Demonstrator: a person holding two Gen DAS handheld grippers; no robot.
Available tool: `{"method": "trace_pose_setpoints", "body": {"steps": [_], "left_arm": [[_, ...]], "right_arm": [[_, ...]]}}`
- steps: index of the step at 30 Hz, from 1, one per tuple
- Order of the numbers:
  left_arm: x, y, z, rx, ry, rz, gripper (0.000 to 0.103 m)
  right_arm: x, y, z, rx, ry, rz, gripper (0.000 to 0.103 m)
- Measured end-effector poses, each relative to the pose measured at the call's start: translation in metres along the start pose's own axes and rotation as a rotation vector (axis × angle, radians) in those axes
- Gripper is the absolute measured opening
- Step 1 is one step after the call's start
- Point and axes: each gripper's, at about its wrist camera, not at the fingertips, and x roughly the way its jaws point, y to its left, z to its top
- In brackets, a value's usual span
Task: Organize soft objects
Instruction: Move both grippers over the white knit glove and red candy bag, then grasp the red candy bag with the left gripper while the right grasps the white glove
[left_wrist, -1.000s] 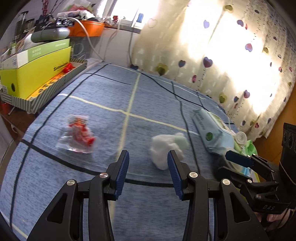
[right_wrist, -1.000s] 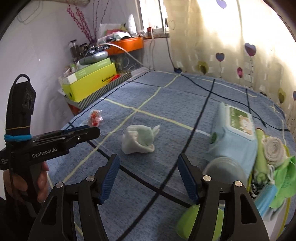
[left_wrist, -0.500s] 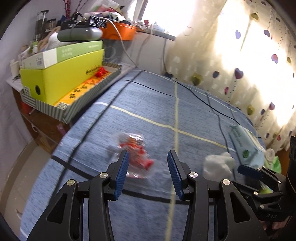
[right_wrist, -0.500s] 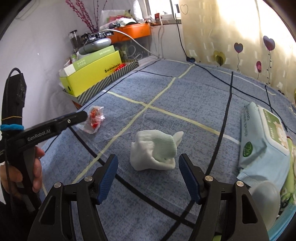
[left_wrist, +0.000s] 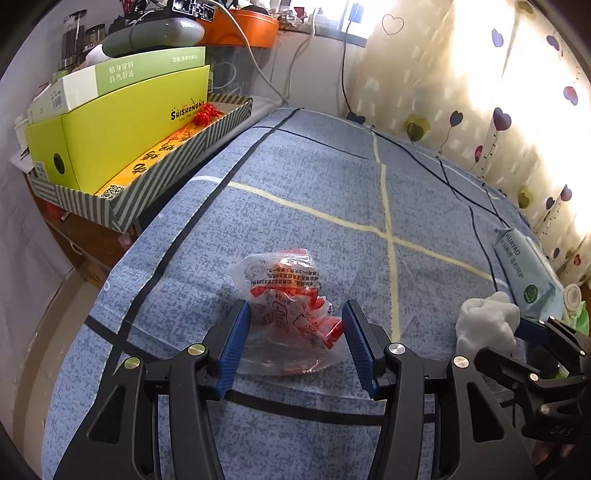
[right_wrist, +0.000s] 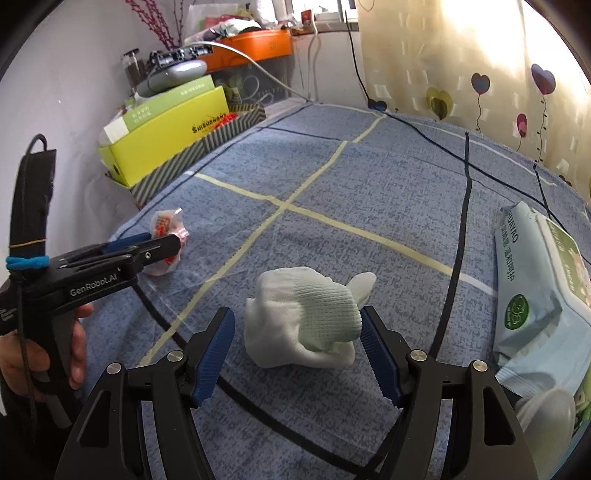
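A clear plastic packet with red contents (left_wrist: 284, 291) lies on the blue bedsheet (left_wrist: 332, 184) near its left edge. My left gripper (left_wrist: 295, 308) straddles the packet; its jaws are opening and the pads do not press on it. In the right wrist view the packet (right_wrist: 166, 225) shows just behind the left gripper (right_wrist: 159, 240), which a hand holds. A white knitted bundle, a sock or glove (right_wrist: 303, 325), lies between the fingers of my right gripper (right_wrist: 298, 313), which stands open around it. The left wrist view has the bundle (left_wrist: 484, 325) beside the right gripper (left_wrist: 539, 326).
A pale blue wet-wipe pack (right_wrist: 535, 288) lies to the right of the bundle, with a clear lid (right_wrist: 546, 410) and other items beyond it. A yellow box (left_wrist: 122, 122) in a striped tray (left_wrist: 122, 214) stands past the bed's left edge. A black cable (left_wrist: 461, 192) crosses the sheet.
My left gripper swung left from the white bundle, came down over the red packet, and its jaws widened. My right gripper moved down and forward until the white bundle sat between its fingers.
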Motion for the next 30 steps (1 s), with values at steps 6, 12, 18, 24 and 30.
{"method": "trace_pose_setpoints", "body": {"steps": [6, 12, 18, 24, 30], "left_arm": [[0.001, -0.001, -0.003, 0.01, -0.006, 0.002, 0.053], [-0.001, -0.003, -0.003, 0.023, -0.007, 0.004, 0.029], [-0.007, -0.009, -0.006, 0.036, -0.002, -0.019, 0.02], [-0.025, -0.016, -0.009, 0.038, -0.03, -0.041, 0.019], [-0.047, -0.032, -0.014, 0.055, -0.069, -0.075, 0.019]], "right_arm": [[0.004, -0.004, 0.0, 0.017, 0.004, -0.003, 0.048], [-0.003, -0.003, -0.001, 0.01, -0.016, 0.001, 0.038], [-0.02, 0.002, -0.001, 0.0, -0.057, 0.013, 0.037], [-0.039, 0.004, -0.004, 0.0, -0.099, 0.037, 0.037], [-0.064, 0.0, -0.01, 0.008, -0.152, 0.039, 0.037]]}}
